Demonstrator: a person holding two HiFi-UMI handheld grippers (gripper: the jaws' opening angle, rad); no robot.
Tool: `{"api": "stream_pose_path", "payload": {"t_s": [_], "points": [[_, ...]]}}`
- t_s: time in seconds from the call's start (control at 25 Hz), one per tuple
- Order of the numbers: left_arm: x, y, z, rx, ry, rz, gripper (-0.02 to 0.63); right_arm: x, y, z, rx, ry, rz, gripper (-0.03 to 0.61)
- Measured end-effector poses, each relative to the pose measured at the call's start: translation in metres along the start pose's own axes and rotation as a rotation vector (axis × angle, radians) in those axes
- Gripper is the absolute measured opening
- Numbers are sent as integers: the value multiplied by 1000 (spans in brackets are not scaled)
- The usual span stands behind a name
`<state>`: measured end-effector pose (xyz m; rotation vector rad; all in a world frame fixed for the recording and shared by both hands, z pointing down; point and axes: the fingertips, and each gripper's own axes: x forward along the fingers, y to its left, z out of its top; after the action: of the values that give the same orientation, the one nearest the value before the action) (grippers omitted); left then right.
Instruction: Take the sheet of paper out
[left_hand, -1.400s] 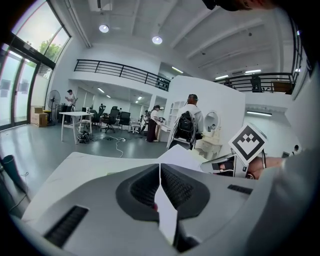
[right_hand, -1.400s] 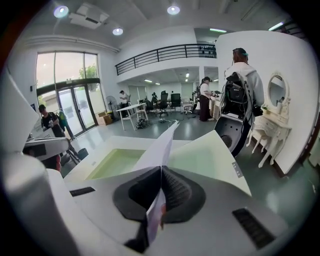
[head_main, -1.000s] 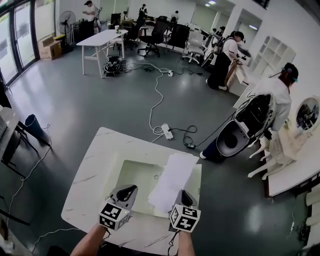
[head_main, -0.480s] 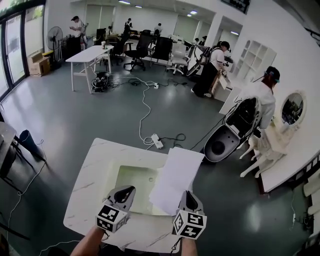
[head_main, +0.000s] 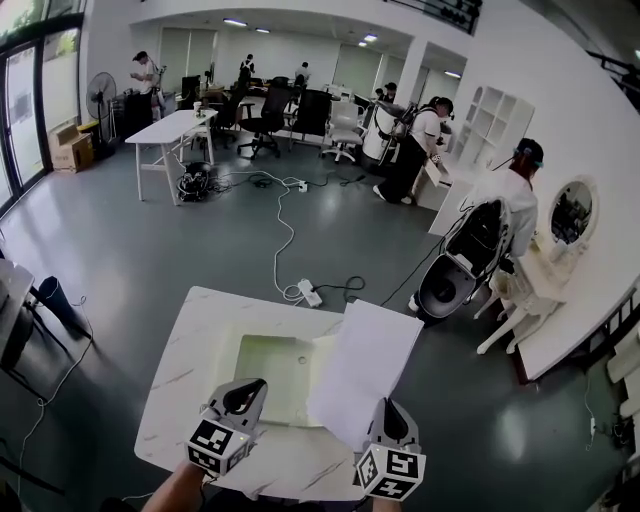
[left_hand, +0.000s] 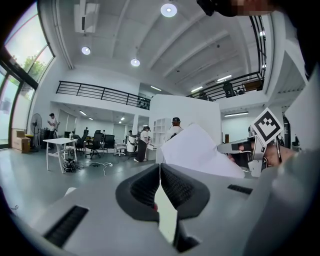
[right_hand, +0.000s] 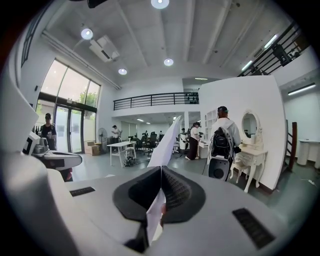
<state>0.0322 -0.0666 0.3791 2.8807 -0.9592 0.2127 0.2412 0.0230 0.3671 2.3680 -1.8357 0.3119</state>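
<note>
Sheet of paper (head_main: 362, 365), one, gripped by right claw (head_main: 388, 410)

Open-plan office: desks (head_main: 172, 131), swivel chairs (head_main: 268, 112) (mezzanine (left_hand: 100, 93) above).

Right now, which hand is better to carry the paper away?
Right. The right gripper is shut on the sheet of paper, holding it above the table; the left gripper is shut with nothing in it.

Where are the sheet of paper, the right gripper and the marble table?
sheet of paper (head_main: 365, 365), head view, middle of sheet.
right gripper (right_hand: 161, 172), right gripper view, between its fingertips.
marble table (head_main: 185, 350), head view, bare left top.
</note>
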Motion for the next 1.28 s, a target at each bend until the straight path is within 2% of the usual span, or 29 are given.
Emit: {"api": "stream_pose_path", "payload": {"t_s": [0.28, 0.76, 1.28], "points": [[-32, -4, -8, -2, 21, -1, 28, -39, 7, -7, -1, -12, -13, 18], [-63, -15, -47, -34, 72, 20, 28, -70, 7, -56, -8, 23, -3, 19], [-63, -16, -47, -39, 78, 22, 28, -69, 8, -58, 1, 34, 5, 20]]}}
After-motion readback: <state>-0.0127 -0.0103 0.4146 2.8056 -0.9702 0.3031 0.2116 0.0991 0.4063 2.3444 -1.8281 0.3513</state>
